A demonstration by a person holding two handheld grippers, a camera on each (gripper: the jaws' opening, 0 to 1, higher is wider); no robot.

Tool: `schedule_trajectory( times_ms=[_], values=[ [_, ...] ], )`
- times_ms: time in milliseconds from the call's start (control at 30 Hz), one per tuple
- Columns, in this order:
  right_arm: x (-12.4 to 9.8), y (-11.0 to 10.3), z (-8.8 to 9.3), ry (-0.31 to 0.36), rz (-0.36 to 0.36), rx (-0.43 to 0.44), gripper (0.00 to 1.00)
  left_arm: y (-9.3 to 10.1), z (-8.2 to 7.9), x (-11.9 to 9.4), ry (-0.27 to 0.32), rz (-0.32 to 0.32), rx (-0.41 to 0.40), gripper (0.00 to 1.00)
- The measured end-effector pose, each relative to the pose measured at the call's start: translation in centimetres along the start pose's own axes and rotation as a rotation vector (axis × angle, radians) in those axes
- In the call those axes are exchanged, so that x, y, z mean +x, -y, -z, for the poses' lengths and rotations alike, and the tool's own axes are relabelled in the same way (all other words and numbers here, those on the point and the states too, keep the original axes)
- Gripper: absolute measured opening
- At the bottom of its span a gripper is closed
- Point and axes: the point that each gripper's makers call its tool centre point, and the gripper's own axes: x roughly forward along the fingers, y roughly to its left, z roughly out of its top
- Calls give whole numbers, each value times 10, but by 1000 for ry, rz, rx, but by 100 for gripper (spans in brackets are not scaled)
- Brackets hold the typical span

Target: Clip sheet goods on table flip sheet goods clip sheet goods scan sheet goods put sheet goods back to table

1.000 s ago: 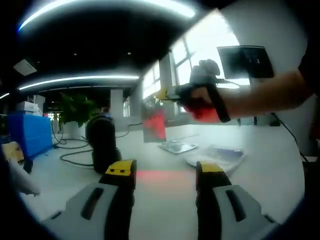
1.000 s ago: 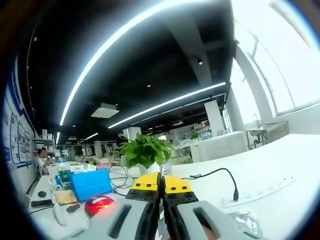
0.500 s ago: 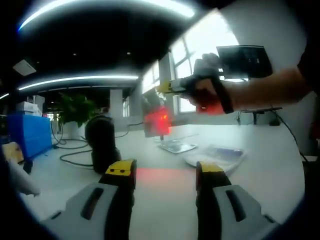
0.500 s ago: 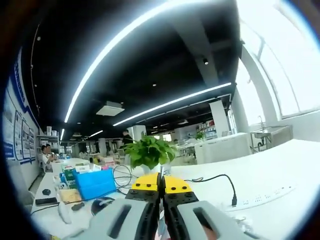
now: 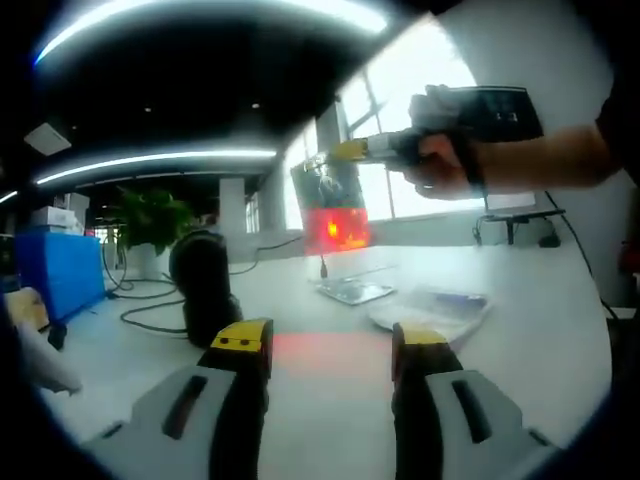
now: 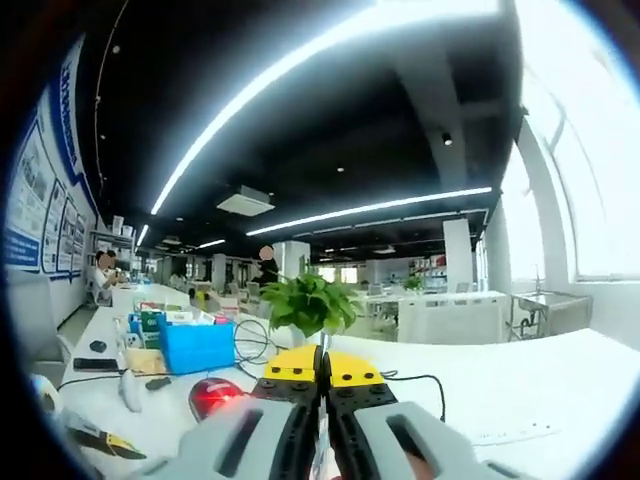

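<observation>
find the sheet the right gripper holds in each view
Left gripper view: the sheet hangs upper centre from the right gripper, lit red.
Right gripper view: a thin edge of it at the bottom, between the shut jaws.
Shared landmark: potted plant.

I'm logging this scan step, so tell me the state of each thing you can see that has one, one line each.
Left tool: open, empty, low over the table.
Right tool: shut on the sheet goods, held up in the air.
Sheet goods: upright, lit red on the lower part.
Scanner: standing on the table, red glow on the tabletop beside it.
Other packets: lying flat on the table.
</observation>
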Motion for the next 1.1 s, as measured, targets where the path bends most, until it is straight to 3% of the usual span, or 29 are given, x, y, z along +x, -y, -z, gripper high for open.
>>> schedule_trajectory(
  times_ms=[100, 467, 1100],
  values=[
    [-8, -1, -6, -1, -14, -60, 0, 0, 0, 0, -3, 0, 4, 40],
    [-32, 0, -20, 5, -47, -158, 0, 0, 0, 0, -4, -3, 12, 40],
    [-81, 39, -33, 16, -15, -242, 0, 1, 0, 0, -5, -3, 19, 40]
  ],
)
